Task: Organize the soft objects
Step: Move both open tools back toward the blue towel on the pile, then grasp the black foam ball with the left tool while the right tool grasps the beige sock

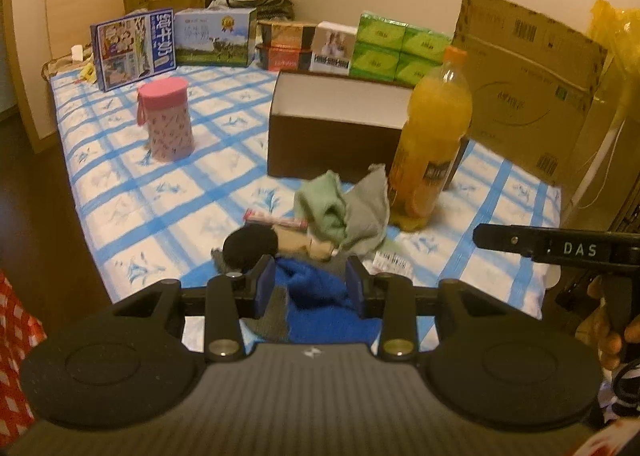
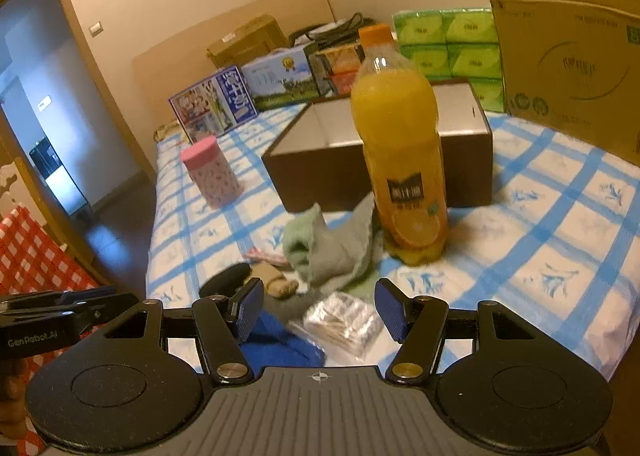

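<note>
A heap of soft things lies on the blue-checked bed: a blue cloth [image 1: 320, 296] [image 2: 280, 344], a green-grey cloth [image 1: 344, 208] [image 2: 328, 252], a black pad [image 1: 250, 246] [image 2: 224, 280] and a beige sock [image 1: 308, 244] [image 2: 276, 282]. My left gripper [image 1: 310, 290] is open with its pads either side of the blue cloth, not pinching it. My right gripper [image 2: 318, 314] is open and empty above a clear packet [image 2: 344, 324]. An open brown box [image 1: 336, 132] [image 2: 384, 152] stands behind the heap.
An orange juice bottle [image 1: 432, 136] [image 2: 400, 144] stands right of the cloths, in front of the box. A pink canister [image 1: 166, 120] [image 2: 212, 172] stands to the left. Cartons [image 1: 216, 36] and green tissue packs [image 1: 400, 48] line the far edge; a large cardboard box [image 1: 528, 84] stands at the right.
</note>
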Tool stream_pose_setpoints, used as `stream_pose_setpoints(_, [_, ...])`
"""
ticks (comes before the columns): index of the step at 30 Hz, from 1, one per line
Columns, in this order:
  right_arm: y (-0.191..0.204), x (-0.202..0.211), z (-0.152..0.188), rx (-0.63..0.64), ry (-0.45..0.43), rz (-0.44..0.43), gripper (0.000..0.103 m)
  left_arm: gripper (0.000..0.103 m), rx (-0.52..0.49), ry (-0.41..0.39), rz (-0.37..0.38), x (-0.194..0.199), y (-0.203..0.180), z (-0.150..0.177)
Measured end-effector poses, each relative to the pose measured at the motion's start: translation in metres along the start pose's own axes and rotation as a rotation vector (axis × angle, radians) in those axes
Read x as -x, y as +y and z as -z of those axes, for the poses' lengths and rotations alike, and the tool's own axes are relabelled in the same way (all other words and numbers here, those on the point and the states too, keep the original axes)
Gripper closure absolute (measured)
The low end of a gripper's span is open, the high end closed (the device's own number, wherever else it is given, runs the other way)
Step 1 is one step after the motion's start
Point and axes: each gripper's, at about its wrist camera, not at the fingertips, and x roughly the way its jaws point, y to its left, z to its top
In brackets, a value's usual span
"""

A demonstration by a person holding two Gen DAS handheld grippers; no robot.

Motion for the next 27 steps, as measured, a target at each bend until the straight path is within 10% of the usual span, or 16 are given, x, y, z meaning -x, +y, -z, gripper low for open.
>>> stream_pose_setpoints(27, [-0.009, -0.079, 0.029, 0.095, 0.145, 0.018, 0.041, 0.058, 0.023, 0.12, -0.059, -0.073, 0.022, 0.023])
